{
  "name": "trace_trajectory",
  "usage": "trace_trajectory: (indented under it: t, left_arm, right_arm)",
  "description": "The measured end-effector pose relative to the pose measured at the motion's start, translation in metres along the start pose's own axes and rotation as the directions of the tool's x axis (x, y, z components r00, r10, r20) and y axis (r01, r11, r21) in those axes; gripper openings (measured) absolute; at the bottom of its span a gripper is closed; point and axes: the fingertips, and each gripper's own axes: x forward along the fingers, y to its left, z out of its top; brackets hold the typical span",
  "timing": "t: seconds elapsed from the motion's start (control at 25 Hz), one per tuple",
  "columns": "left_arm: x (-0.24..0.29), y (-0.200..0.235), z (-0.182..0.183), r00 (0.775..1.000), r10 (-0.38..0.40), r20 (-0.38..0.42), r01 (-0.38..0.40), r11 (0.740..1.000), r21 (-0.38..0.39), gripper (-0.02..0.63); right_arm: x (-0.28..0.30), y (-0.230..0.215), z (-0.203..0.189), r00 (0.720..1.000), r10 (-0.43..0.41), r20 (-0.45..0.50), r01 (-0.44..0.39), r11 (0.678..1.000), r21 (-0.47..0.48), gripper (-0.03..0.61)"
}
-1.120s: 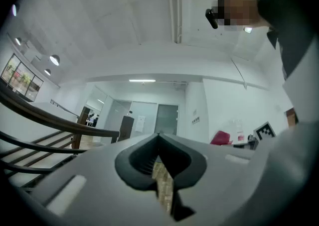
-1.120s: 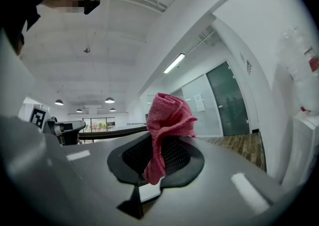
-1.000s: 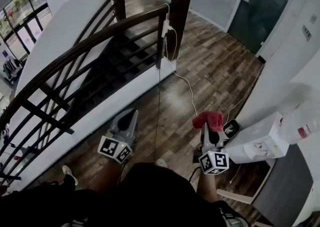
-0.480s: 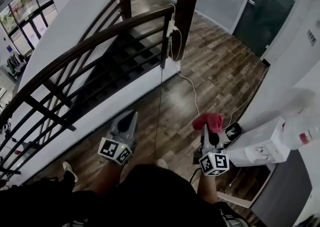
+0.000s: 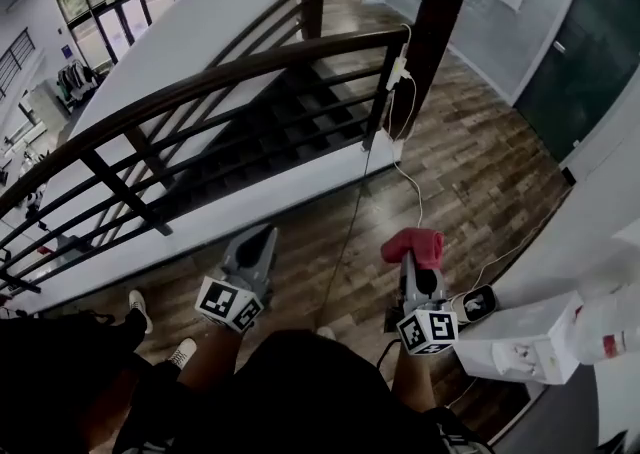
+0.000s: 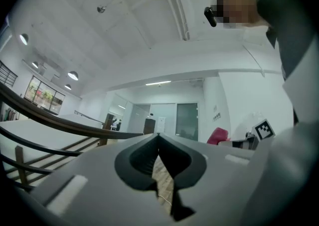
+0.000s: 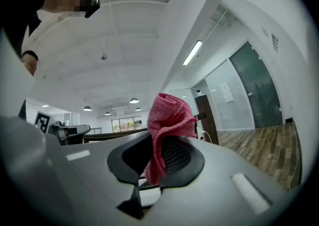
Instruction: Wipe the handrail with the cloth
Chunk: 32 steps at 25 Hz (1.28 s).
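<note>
Pink cloth (image 5: 415, 244) pinched in right gripper (image 5: 417, 260) jaws, well short of handrail (image 5: 230, 77); left gripper (image 5: 256, 242) jaws pressed together, empty; I'd land the fold flat atop the handrail, then stroke along it.

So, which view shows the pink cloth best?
The right gripper view: the pink cloth fills the middle, pinched in the right gripper and standing above its jaws. The head view shows it as a small bunch at that gripper's tip; the left gripper view, only a small pink patch far off.

The handrail (image 5: 250, 68) and its post (image 5: 428, 52) have shifted rightward in the head view.
</note>
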Motion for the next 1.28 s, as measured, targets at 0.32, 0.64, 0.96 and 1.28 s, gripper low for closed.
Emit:
trace_trajectory:
  t: [0.32, 0.64, 0.96, 1.28]
  left_arm:
    - [-0.066, 0.04, 0.018, 0.955, 0.291, 0.056, -0.294, 0.954, 0.056, -0.002]
    - [-0.125, 0.043, 0.025, 0.841, 0.532, 0.093, -0.539, 0.838, 0.079, -0.002]
    - [-0.17, 0.061, 0.024, 0.749, 0.658, 0.079, -0.662, 0.749, 0.043, -0.002]
    - [-0.185, 0.116, 0.045, 0.738, 0.665, 0.114, -0.672, 0.74, 0.028, -0.002]
  right_arm:
    - [0.065, 0.053, -0.005, 0.957, 0.289, -0.034, -0.289, 0.957, 0.013, 0.043]
    - [0.106, 0.099, -0.028, 0.843, 0.525, -0.118, -0.522, 0.851, 0.056, 0.043]
    - [0.12, 0.144, -0.043, 0.772, 0.606, -0.193, -0.61, 0.791, 0.043, 0.043]
    - [0.142, 0.199, -0.031, 0.749, 0.634, -0.192, -0.643, 0.765, 0.019, 0.043]
